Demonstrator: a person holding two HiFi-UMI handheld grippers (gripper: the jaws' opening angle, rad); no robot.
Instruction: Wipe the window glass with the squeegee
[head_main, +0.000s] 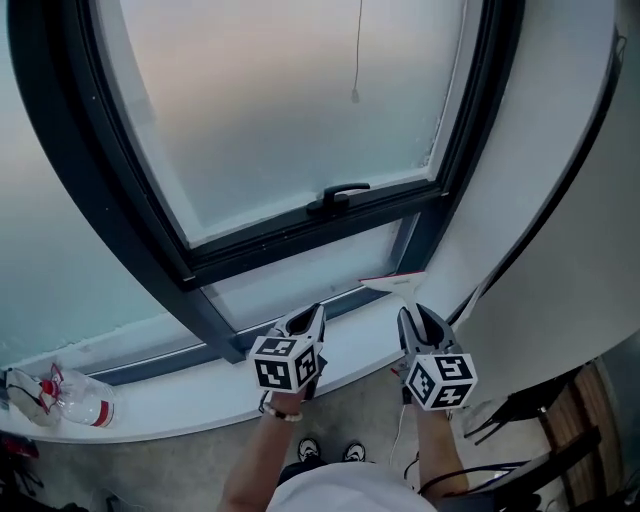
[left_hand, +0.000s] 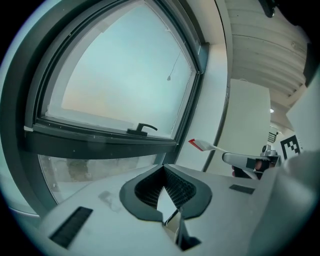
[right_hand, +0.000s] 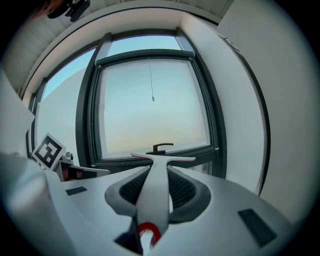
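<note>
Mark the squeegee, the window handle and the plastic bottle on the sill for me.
squeegee (right_hand: 153, 186), right gripper view, on its white handle.
window handle (head_main: 340, 193), head view, on the dark lever.
plastic bottle (head_main: 85, 408), head view, on its clear body.

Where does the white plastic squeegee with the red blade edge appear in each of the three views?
Head view: the white red-edged squeegee is lower centre-right, held by the right gripper.
Left gripper view: the squeegee is right of centre, against the pale wall.
Right gripper view: the squeegee is at centre, handle clamped between the jaws.
Shared landmark: the black window handle.
</note>
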